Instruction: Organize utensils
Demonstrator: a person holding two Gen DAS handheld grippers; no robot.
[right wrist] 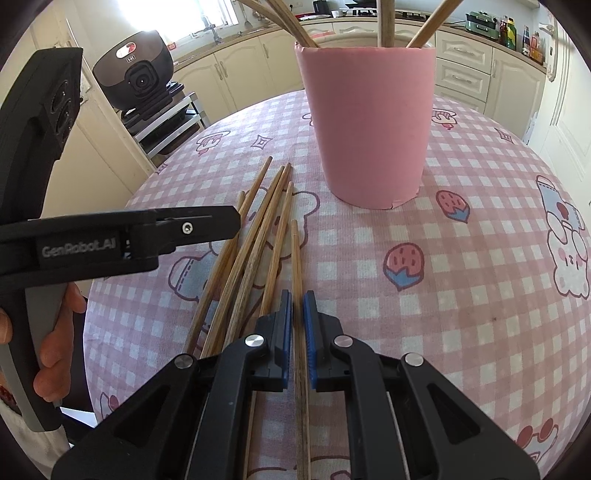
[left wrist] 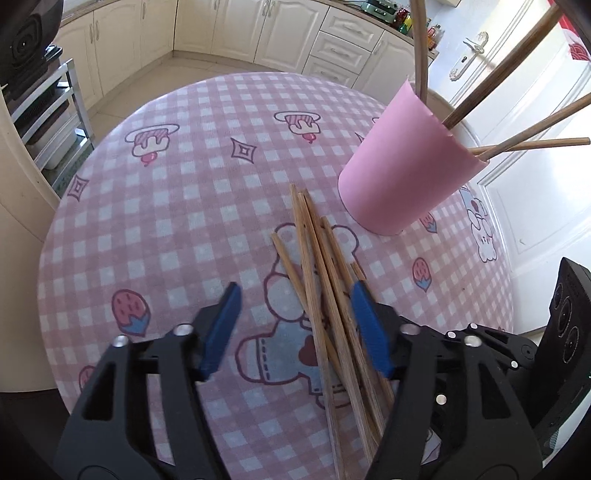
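Several wooden chopsticks (left wrist: pixel 317 280) lie in a loose bundle on the pink checked tablecloth (left wrist: pixel 177 206). A pink cup (left wrist: pixel 402 166) stands behind them with several chopsticks in it. My left gripper (left wrist: pixel 295 306) is open just above the bundle's near part, empty. In the right wrist view the cup (right wrist: pixel 369 122) stands straight ahead and the bundle (right wrist: pixel 255 240) lies left of centre. My right gripper (right wrist: pixel 297 299) is shut on one chopstick (right wrist: pixel 296 258) that lies on the cloth at the bundle's right side. The left gripper also shows in the right wrist view (right wrist: pixel 221 225) at the left.
The round table's edge (left wrist: pixel 55 236) drops off at the left. A metal rack (right wrist: pixel 166 122) with a dark appliance (right wrist: pixel 136 70) stands beyond the table. Cream kitchen cabinets (left wrist: pixel 280 33) line the far wall. A white door (left wrist: pixel 535 122) is at the right.
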